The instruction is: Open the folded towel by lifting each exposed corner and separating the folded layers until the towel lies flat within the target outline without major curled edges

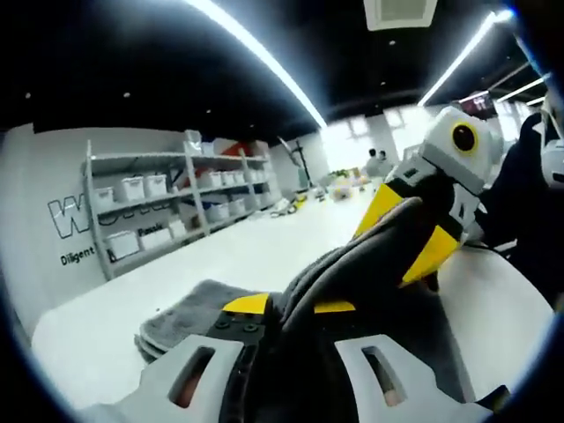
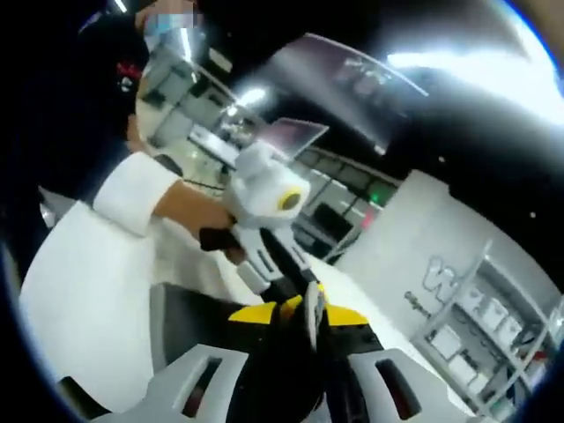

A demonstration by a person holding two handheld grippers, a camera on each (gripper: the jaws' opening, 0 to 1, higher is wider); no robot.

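Note:
A grey towel (image 1: 185,313) lies partly folded on the white table (image 1: 264,251). One layer of it rises in a thick fold (image 1: 370,264) to the right. My left gripper (image 1: 291,306) is shut on this lifted cloth, its yellow tips pressed on either side. Up the fold, my right gripper (image 1: 401,247) is shut on the same layer. In the right gripper view, my right gripper (image 2: 304,315) pinches a thin towel edge (image 2: 310,330), and the left gripper (image 2: 291,286) meets it from above, close by. The dark towel (image 2: 194,326) spreads below.
Metal shelves (image 1: 159,211) with white bins stand against the lettered wall behind the table. A hand in a white sleeve (image 2: 141,194) holds the left gripper. The person's dark clothing (image 1: 529,203) is at the table's right side. Bare tabletop (image 2: 79,300) lies beside the towel.

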